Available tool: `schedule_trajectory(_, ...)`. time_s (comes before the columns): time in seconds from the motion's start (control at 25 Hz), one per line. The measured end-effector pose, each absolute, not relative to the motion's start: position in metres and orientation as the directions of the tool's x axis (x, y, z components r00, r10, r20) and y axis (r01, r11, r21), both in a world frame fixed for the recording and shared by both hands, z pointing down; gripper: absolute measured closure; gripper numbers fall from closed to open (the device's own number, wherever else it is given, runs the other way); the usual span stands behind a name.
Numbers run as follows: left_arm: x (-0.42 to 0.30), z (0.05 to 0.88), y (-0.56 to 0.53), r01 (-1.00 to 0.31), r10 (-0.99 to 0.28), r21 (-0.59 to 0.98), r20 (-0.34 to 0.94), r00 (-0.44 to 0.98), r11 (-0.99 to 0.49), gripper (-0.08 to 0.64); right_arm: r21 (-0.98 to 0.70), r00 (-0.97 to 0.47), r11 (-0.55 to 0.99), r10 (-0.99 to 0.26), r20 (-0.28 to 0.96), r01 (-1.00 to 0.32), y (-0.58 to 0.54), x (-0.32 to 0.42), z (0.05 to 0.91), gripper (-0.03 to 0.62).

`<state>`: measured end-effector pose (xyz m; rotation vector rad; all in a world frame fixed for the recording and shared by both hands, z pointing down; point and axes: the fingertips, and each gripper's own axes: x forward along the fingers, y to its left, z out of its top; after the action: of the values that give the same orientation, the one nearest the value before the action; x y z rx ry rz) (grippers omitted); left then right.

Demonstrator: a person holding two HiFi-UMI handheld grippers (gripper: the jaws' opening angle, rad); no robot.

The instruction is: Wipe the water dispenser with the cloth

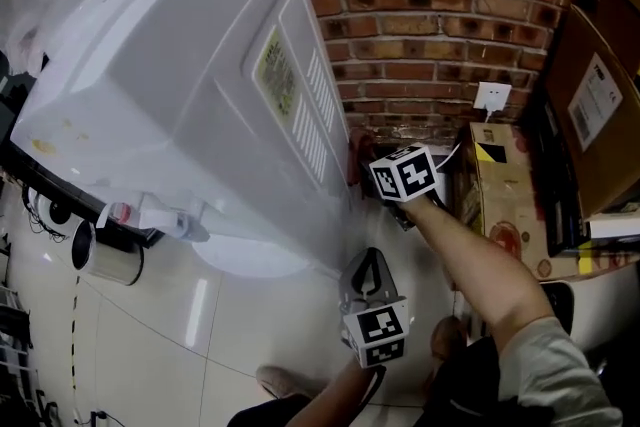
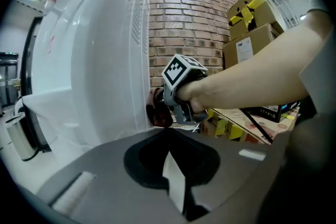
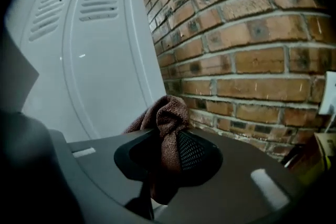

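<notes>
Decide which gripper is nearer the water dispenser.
Right. The right gripper holds the cloth at the rear edge of the water dispenser; the left gripper hangs back, clear of it.

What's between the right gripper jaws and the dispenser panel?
The brown cloth, clamped in the right gripper and bunched toward the white vented panel of the water dispenser. The right gripper view shows it; contact is unclear.
</notes>
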<state>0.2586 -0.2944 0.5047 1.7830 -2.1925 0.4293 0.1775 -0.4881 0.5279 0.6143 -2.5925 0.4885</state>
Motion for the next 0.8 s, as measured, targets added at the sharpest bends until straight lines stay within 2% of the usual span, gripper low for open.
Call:
schedule_trajectory(0.48, 0.262, 0.580, -0.299, -0.987, -0.837, -0.056, 0.524, -0.157, 0.150, 0.560, -0.344, -0.736, 0.767, -0.235, 0.635, -0.541, -0.478, 0.179, 0.676, 0.505)
schedule_trajectory(0.8, 0.263, 0.594, -0.303, -0.988, -0.825, -0.036, 0.546, -0.148, 0.153, 0.560, -0.418, -0.696, 0.684, -0.183, 0.695, -0.598, -0.463, 0.187, 0.761, 0.505)
